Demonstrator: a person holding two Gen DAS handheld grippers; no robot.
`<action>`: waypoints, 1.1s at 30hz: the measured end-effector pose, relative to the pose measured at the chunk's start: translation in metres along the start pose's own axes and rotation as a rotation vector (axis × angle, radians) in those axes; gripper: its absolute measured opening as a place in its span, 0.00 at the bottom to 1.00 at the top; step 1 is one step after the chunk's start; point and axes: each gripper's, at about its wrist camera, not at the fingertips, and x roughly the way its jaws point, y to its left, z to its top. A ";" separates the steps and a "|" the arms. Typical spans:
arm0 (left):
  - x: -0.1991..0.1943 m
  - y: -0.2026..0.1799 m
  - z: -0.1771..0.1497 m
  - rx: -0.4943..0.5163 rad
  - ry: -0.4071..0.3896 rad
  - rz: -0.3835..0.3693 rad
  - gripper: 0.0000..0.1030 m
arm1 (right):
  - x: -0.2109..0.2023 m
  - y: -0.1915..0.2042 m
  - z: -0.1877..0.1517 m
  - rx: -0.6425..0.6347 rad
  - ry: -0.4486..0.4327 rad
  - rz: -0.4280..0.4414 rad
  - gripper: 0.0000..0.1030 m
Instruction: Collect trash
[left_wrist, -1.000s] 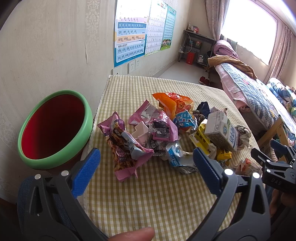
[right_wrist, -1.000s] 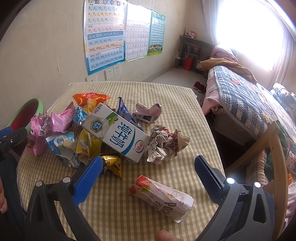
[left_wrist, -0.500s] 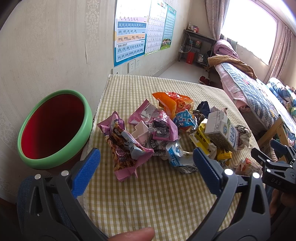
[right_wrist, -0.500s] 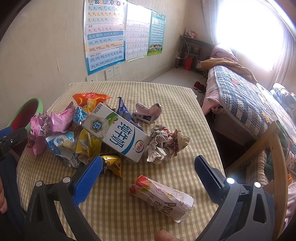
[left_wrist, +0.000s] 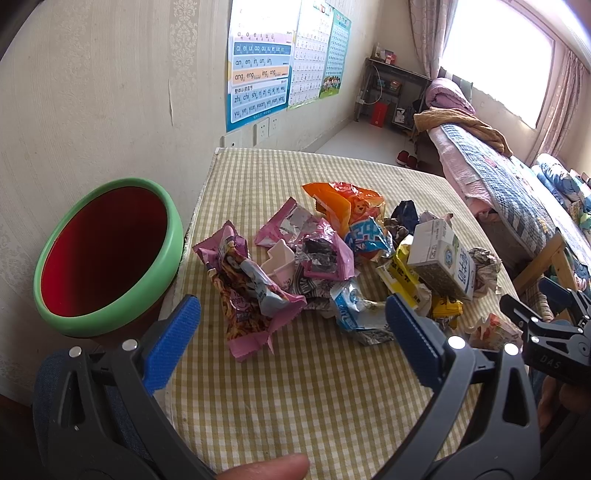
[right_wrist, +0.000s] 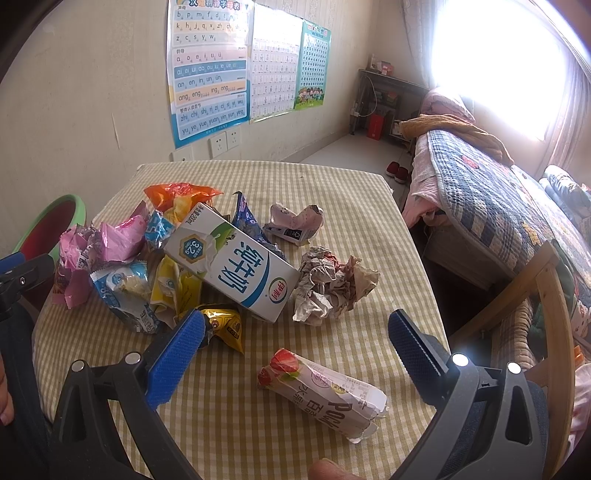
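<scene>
Bench (left_wrist: 295, 387) under yellow-and-white checked cloth, set against a papered wall. Left gripper (left_wrist: 291, 321): jaws wide apart, blue pads bare, nothing held, poised above the near left part of the cloth. Right gripper (right_wrist: 295, 339): jaws likewise spread wide and empty, above the near right part of the cloth. Heap of trash at mid-bench: pink snack wrapper (left_wrist: 245, 291) at the near left edge of the heap; crumpled pink-and-silver wrapper (left_wrist: 317, 247) just behind it; orange bag (left_wrist: 340, 203) at the far side; blue-and-white wrapper (left_wrist: 354, 310) at the near middle; yellow wrapper (right_wrist: 173, 288) beside it; small gold wrapper (right_wrist: 225, 325) at the near edge, just beyond the right gripper's left pad. White milk carton (right_wrist: 232, 266) lying tilted atop the heap's right side, printed face up. Ball of crumpled paper (right_wrist: 332, 284) touching the carton's right end. Flattened pink carton (right_wrist: 295, 225) farther back, apart from the heap. Strawberry stick-snack box (right_wrist: 325, 391) alone on the cloth at near right, between the right gripper's pads in the right wrist view, lying flat and untouched. Bin (left_wrist: 107, 254), green rim, red inside, standing off the bench's left edge against the wall, mouth open. Alphabet posters (right_wrist: 207, 74) on the far wall; bed (right_wrist: 498, 221) with patchwork quilt at right, beneath a bright window.
</scene>
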 end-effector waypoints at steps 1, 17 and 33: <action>0.000 0.000 0.000 0.000 0.000 0.000 0.95 | 0.000 0.000 -0.001 0.000 0.000 0.000 0.93; -0.001 0.002 -0.002 -0.020 0.000 -0.053 0.95 | 0.002 0.000 -0.001 -0.003 0.002 0.000 0.93; 0.000 0.007 0.002 -0.033 0.013 -0.071 0.95 | 0.001 0.001 -0.001 -0.004 0.002 0.006 0.93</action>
